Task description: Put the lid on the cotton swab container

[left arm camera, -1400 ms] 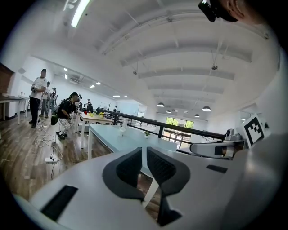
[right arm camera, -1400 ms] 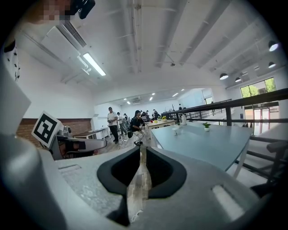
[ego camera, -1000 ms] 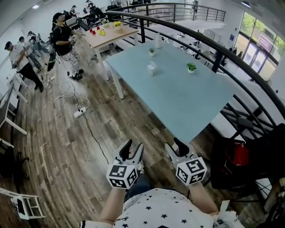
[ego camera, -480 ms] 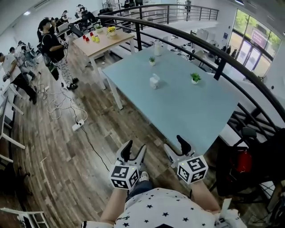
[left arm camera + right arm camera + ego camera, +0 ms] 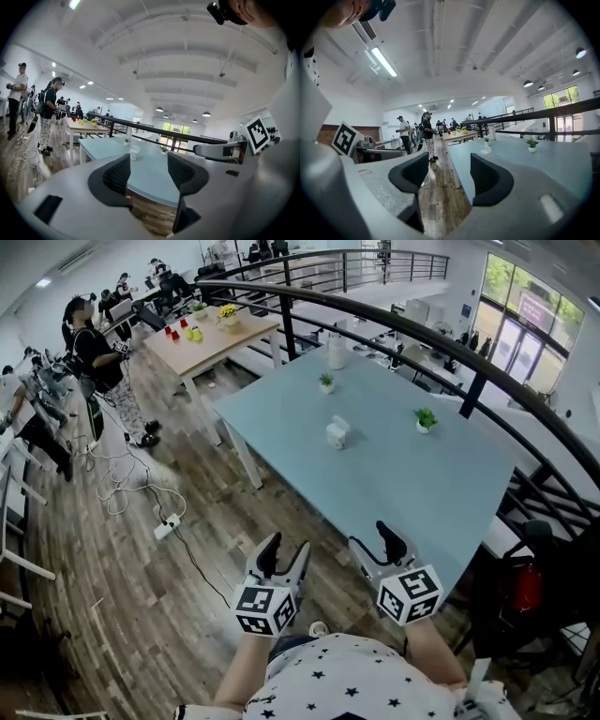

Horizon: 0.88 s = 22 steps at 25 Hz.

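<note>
A small white cotton swab container (image 5: 336, 434) stands near the middle of the pale blue table (image 5: 412, 484), far ahead of both grippers. It is too small to make out its lid. The left gripper view shows the container (image 5: 134, 153) well beyond the jaws. My left gripper (image 5: 285, 547) (image 5: 147, 171) is held low in front of my body over the wooden floor, open and empty. My right gripper (image 5: 373, 542) (image 5: 449, 176) hangs beside it near the table's near corner. Its jaws are opening with nothing between them.
Two small potted plants (image 5: 427, 418) (image 5: 325, 381) and a white jug (image 5: 337, 351) stand on the table. A dark curved railing (image 5: 487, 371) runs behind it. Beyond are a wooden table (image 5: 211, 338), people (image 5: 94, 352) at the left, and cables with a power strip (image 5: 164, 526) on the floor.
The table and the container have come nearer in the head view as I move forward. Both grippers stay low before my body, and the right jaws look slightly wider.
</note>
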Each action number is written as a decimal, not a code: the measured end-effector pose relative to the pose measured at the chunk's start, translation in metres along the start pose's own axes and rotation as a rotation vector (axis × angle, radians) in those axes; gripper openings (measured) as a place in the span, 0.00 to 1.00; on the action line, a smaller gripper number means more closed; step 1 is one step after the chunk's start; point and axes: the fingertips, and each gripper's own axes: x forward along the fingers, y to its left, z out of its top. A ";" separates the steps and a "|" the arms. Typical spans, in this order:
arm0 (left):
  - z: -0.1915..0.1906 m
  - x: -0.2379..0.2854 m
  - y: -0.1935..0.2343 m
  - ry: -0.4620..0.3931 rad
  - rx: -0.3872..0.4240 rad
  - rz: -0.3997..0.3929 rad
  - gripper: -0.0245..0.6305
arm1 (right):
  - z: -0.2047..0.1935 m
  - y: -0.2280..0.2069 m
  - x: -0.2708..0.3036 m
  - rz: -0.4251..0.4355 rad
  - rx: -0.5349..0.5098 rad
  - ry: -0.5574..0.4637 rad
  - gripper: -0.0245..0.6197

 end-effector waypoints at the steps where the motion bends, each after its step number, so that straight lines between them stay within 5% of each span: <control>1: 0.002 0.006 0.006 0.003 0.001 -0.004 0.39 | 0.001 -0.002 0.008 -0.005 0.002 -0.002 0.44; 22: 0.016 0.103 0.059 0.039 0.029 -0.058 0.40 | 0.019 -0.052 0.101 -0.043 0.019 -0.018 0.44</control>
